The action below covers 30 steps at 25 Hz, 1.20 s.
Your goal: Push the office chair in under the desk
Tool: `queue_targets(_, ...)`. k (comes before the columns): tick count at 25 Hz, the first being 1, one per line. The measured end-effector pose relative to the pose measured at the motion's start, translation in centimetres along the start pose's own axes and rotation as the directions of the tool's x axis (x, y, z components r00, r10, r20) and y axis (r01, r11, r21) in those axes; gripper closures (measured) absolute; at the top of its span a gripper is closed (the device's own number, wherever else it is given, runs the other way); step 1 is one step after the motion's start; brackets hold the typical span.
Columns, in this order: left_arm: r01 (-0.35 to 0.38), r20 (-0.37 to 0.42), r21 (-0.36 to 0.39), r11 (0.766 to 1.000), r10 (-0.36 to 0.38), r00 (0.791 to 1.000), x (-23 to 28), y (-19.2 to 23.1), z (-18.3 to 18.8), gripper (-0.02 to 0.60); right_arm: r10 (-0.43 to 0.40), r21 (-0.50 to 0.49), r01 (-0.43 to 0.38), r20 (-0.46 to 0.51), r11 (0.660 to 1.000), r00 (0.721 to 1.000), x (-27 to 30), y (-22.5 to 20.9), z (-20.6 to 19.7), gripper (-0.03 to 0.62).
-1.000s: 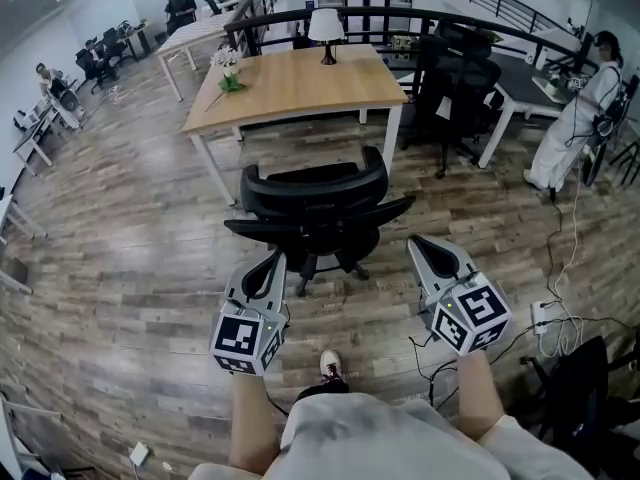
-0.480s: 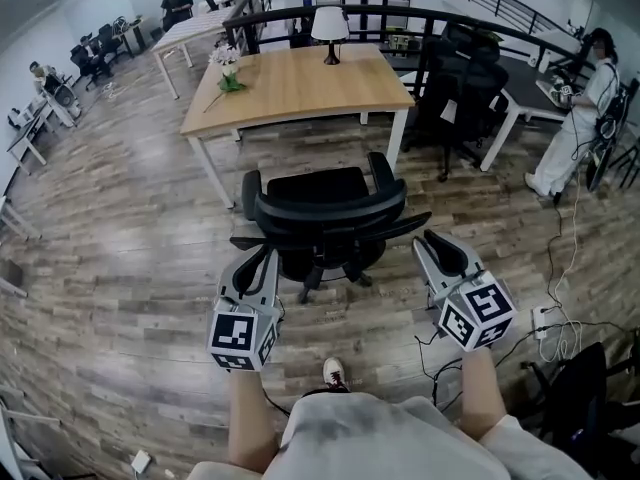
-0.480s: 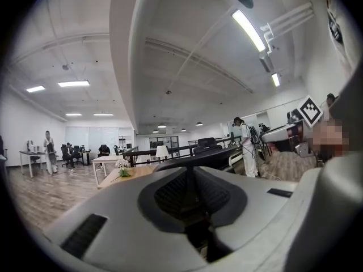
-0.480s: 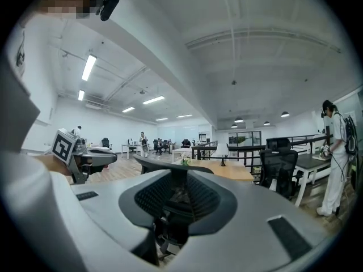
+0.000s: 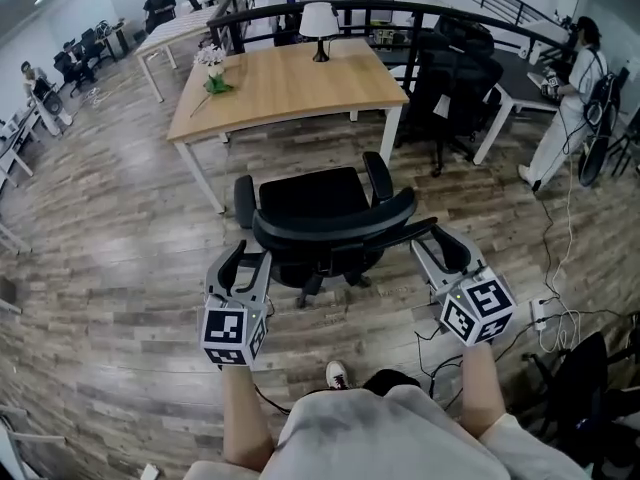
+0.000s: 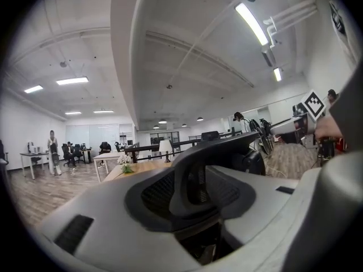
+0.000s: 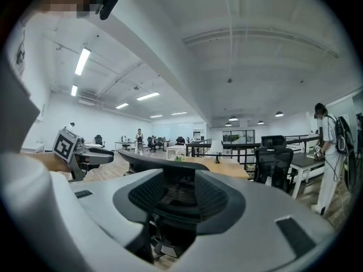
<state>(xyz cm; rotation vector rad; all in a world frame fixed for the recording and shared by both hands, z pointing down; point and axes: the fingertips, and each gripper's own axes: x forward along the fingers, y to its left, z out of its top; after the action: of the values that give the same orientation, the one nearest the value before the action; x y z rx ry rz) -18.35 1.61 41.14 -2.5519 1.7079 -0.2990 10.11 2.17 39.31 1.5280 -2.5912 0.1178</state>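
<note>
Left tool [image 5: 241, 255] and right tool [image 5: 441, 240] stand spread, jaws just opened, office chair [image 5: 322, 206] backrest ends between them unpinched; chair directly ahead, not yet under the tabletop [image 5: 290, 83]; push remains

Both the left gripper [image 5: 248, 256] and the right gripper [image 5: 437, 244] have just been opening their jaws, with an end of the backrest of the office chair [image 5: 335, 230] between each pair; whether any pad touches it cannot be told. Ahead of them, seat and backrest hide most of the chair's wheeled base [image 5: 306, 291].
</note>
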Motion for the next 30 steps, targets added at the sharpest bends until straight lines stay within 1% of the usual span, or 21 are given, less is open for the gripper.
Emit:
queue_targets(2,0.001,-0.006,-0.011,1.0,-0.001,1.0,0.5,0.6,-0.3,0.367,-0.012,0.007,0.012,-0.011,1.0,1.0,0.4,-0.3,-0.3,0.399)
queue_targets(5,0.01,-0.015,-0.021,1.0,-0.01,1.0,1.0,0.9,-0.7,0.364,-0.015,0.013,0.015,-0.031,1.0,0.999,0.9,-1.0,-0.9,0.391)
queue_targets(8,0.023,-0.03,-0.036,0.999,-0.024,0.999,1.8,1.3,-1.4,0.34,-0.02,0.031,0.021,-0.041,0.999,0.999,1.9,-1.6,-1.5,0.385)
queue_targets(11,0.039,-0.047,-0.051,0.998,-0.042,0.998,2.8,1.6,-2.2,0.308,-0.024,0.028,0.025,-0.059,0.999,0.998,3.1,-2.1,-2.2,0.368)
queue_targets(14,0.047,-0.042,-0.07,0.996,-0.05,0.998,4.3,1.8,-2.5,0.289,-0.014,0.016,0.015,-0.079,1.0,0.997,4.5,-2.9,-2.9,0.36)
queue_targets(16,0.057,-0.035,-0.086,0.995,-0.061,0.998,5.2,1.9,-2.8,0.271,-0.004,0.016,0.005,-0.087,1.0,0.996,5.6,-3.4,-3.5,0.342)
queue_targets(18,0.068,-0.039,-0.083,0.994,-0.071,0.997,5.9,1.9,-3.3,0.261,-0.001,0.015,0.003,-0.094,1.0,0.996,6.5,-3.9,-4.1,0.342)
queue_targets(21,0.077,-0.067,-0.034,0.996,-0.079,0.995,6.9,1.9,-4.1,0.258,0.011,0.009,-0.01,-0.103,1.0,0.995,7.8,-4.5,-5.0,0.319)
queue_targets(23,0.096,-0.081,-0.022,0.995,-0.097,0.992,7.6,1.8,-4.6,0.258,0.019,-0.001,-0.02,-0.104,1.0,0.994,8.6,-4.8,-5.2,0.313)
queue_targets(28,0.111,-0.085,-0.072,0.991,-0.117,0.989,8.8,2.1,-5.2,0.258,0.018,-0.052,-0.025,-0.139,0.998,0.99,10.4,-5.3,-5.9,0.313)
queue_targets(30,0.115,-0.088,-0.093,0.989,-0.123,0.989,9.2,2.1,-5.4,0.258,0.009,-0.058,-0.018,-0.152,0.998,0.988,10.9,-5.5,-6.2,0.318)
